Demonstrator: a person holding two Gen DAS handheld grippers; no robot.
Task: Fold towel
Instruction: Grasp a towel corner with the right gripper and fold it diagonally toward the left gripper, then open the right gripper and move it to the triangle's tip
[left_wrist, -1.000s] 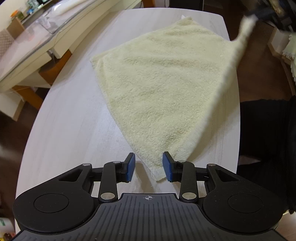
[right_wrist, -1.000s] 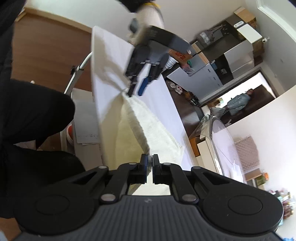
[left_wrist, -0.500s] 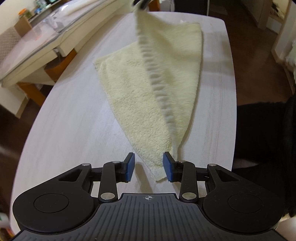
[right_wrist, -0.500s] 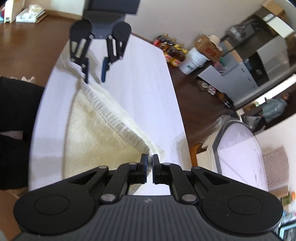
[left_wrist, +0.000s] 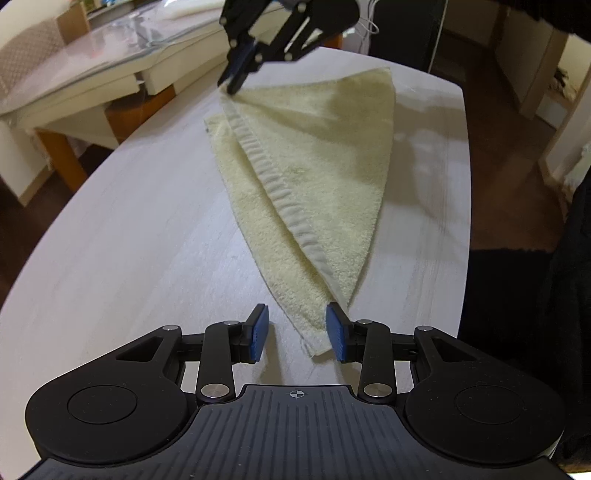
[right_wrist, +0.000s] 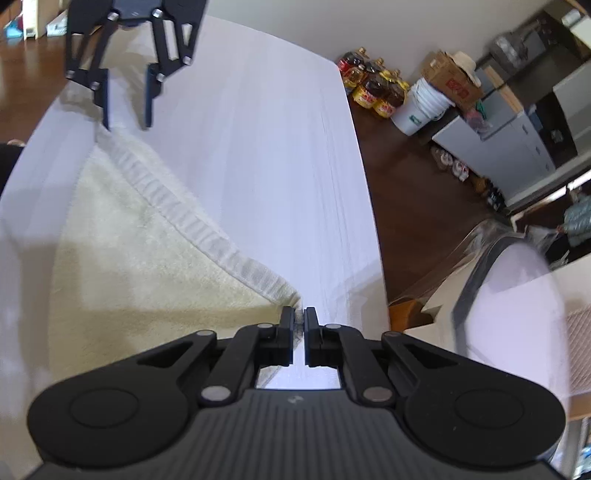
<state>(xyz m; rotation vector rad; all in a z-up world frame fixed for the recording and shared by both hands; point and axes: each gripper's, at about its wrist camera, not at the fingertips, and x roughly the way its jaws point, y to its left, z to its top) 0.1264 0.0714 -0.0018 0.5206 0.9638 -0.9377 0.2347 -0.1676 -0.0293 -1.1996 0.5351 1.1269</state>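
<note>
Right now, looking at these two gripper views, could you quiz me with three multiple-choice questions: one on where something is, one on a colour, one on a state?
1. Where does the towel lie?
A. on the white table
B. on the floor
C. in a basket

2. What colour are the pads on the left gripper?
A. red
B. blue
C. green

3. How is the right gripper?
A. wide open over bare table
B. shut on a towel corner
C. holding a bottle

Answers: 1 A, the cream towel is spread on the tabletop. 2 B, both pads show blue. 3 B, its jaws pinch the hemmed corner, while the left gripper's jaws stand open around the near corner.
</note>
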